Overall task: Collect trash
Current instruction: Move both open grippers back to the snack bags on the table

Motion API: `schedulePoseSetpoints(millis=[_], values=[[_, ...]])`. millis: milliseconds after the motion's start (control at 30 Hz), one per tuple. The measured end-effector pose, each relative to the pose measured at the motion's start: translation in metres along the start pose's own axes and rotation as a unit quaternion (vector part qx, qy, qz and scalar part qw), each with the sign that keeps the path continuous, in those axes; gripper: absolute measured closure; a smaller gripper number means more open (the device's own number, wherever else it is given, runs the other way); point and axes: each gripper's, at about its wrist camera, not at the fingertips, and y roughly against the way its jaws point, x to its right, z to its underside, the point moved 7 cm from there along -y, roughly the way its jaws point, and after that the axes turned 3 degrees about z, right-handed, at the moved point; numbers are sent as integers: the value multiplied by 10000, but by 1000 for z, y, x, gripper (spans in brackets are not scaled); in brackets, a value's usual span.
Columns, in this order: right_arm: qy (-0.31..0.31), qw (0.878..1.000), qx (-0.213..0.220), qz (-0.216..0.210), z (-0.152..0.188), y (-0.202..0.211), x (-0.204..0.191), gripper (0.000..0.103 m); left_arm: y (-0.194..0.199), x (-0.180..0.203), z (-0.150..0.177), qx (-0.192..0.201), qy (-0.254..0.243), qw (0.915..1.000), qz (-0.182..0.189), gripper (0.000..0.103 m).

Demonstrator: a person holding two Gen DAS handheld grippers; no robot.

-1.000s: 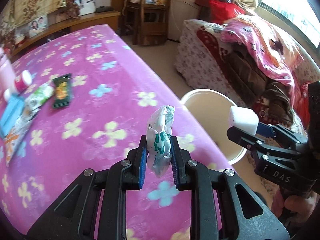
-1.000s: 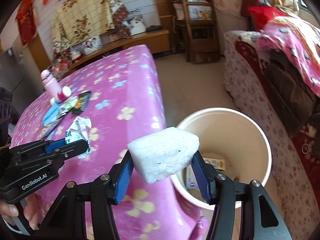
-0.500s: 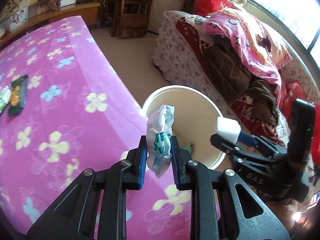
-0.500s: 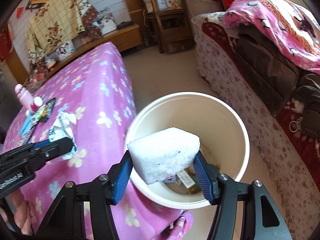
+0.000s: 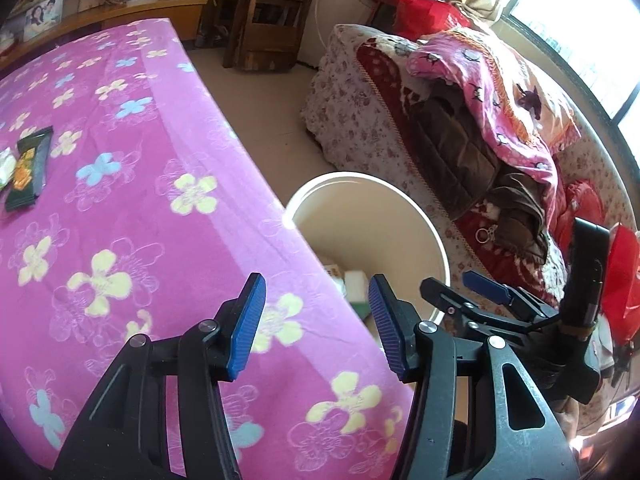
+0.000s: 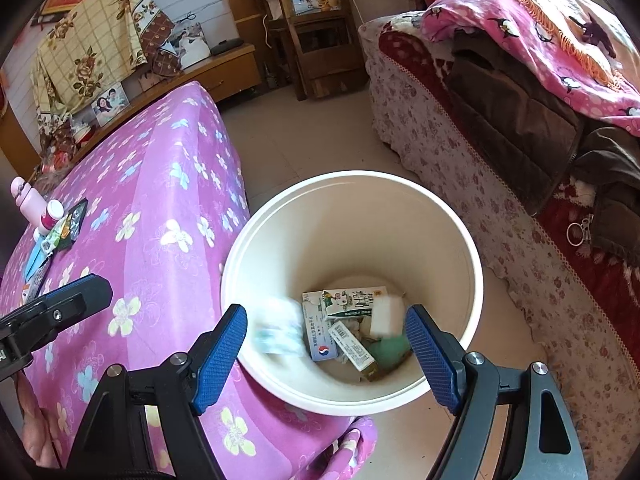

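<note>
Right gripper [image 6: 326, 354] jaws opening, nothing between them, over the white bin [image 6: 460, 240]. Left gripper [image 5: 316, 320] jaws also opening, empty, at the bench [image 5: 120, 200] edge. Blurred wrapper [image 6: 280, 330] and white sponge [image 6: 386, 314] inside the bin, among cartons. More wrappers [image 6: 60, 232] farther off on the bench.

Free room and obstacles. The white bucket [image 6: 476, 264] stands on the floor, its wall just beside the edge of the pink flowered tablecloth [image 5: 132, 184]; its mouth is unobstructed from above. Bare floor [image 6: 304, 140] separates the bucket from the floral-covered sofa [image 6: 452, 148] and the wooden chair [image 6: 312, 36] beyond. Wrappers and bottles [image 6: 48, 220] occupy the table's far side; its near corner is bare.
</note>
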Motion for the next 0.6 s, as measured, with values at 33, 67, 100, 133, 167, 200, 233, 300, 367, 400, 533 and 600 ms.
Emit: schedulePoseSetpoints(millis=[33,67,100,133,167,200,233,300,367,400,533,600], values=[[2,10000,0,-12,0,1,-2,24,2,-3,1,16,18,10000,-44,51],[9,10000,8,-23,1,2,-4,24,3,-5,1,27,27,10000,-70,51],[23,10000,12,-32,1,3,-6,24,4,-7,2,48,36,9999,-121,51],[51,10000,16,-43,1,3,-9,24,6,-10,2,69,36,9998,-180,51],[80,10000,18,-45,1,4,-12,24,8,-13,3,89,26,9996,-258,51],[98,9999,19,-43,1,4,-15,24,10,-14,4,101,13,9995,-315,51],[117,9999,22,-46,1,5,-18,24,12,-17,5,115,-7,9992,-391,51],[148,9999,25,-79,2,6,-23,24,15,-22,7,138,-27,9986,-510,51],[204,9997,37,-122,2,8,-32,24,20,-28,9,171,-39,9979,-627,51],[230,9996,37,-138,2,9,-36,24,23,-32,9,190,-39,9975,-679,51],[372,9990,26,-250,3,10,-57,24,37,-50,12,293,-7,9953,-925,51],[483,9984,26,-299,4,10,-70,24,44,-59,14,338,15,9940,-1045,51]])
